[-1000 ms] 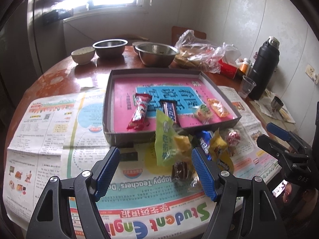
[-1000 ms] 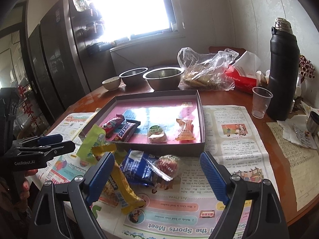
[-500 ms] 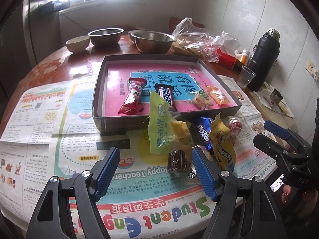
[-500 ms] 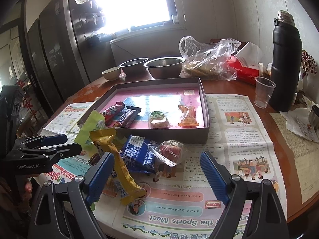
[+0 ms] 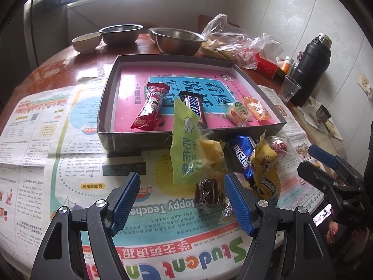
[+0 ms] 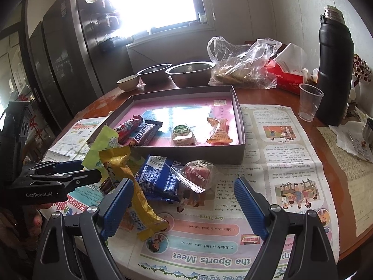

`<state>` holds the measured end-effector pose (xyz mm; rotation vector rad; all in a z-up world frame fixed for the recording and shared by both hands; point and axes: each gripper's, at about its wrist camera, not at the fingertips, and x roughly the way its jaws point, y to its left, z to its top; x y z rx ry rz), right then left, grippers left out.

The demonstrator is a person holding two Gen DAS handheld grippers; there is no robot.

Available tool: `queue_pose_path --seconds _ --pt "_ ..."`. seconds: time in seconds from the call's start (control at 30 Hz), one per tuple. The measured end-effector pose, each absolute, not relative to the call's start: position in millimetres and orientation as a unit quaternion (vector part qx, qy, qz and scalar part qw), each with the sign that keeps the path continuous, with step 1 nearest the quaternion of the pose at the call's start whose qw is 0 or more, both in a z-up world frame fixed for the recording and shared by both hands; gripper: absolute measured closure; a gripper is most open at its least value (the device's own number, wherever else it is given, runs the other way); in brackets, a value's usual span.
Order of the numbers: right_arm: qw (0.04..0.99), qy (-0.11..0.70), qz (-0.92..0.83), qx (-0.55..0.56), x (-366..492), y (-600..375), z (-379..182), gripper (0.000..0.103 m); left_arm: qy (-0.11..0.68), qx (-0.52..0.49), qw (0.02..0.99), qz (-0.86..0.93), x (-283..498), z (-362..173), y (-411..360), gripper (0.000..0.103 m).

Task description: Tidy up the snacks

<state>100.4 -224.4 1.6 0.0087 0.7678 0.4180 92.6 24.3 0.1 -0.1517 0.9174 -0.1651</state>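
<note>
- The left gripper stood with its fingers wide apart, gripping nothing; a small dark wrapped chocolate lay on the newspaper just inside the right-hand one.
- The right gripper was likewise spread wide and empty over the blue packet and yellow wrapper.
- Loose snacks were heaped on the worktop before the grey tray, which held four.
</note>
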Motion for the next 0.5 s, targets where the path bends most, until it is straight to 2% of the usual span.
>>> queue_pose_path --seconds 0.5 --pt "0.898 0.405 0.169 0.033 123.8 -229.7 -19.9 0.016 0.447 -0.088 0.884 -0.107 113.7 -11.1 15.4 0.027"
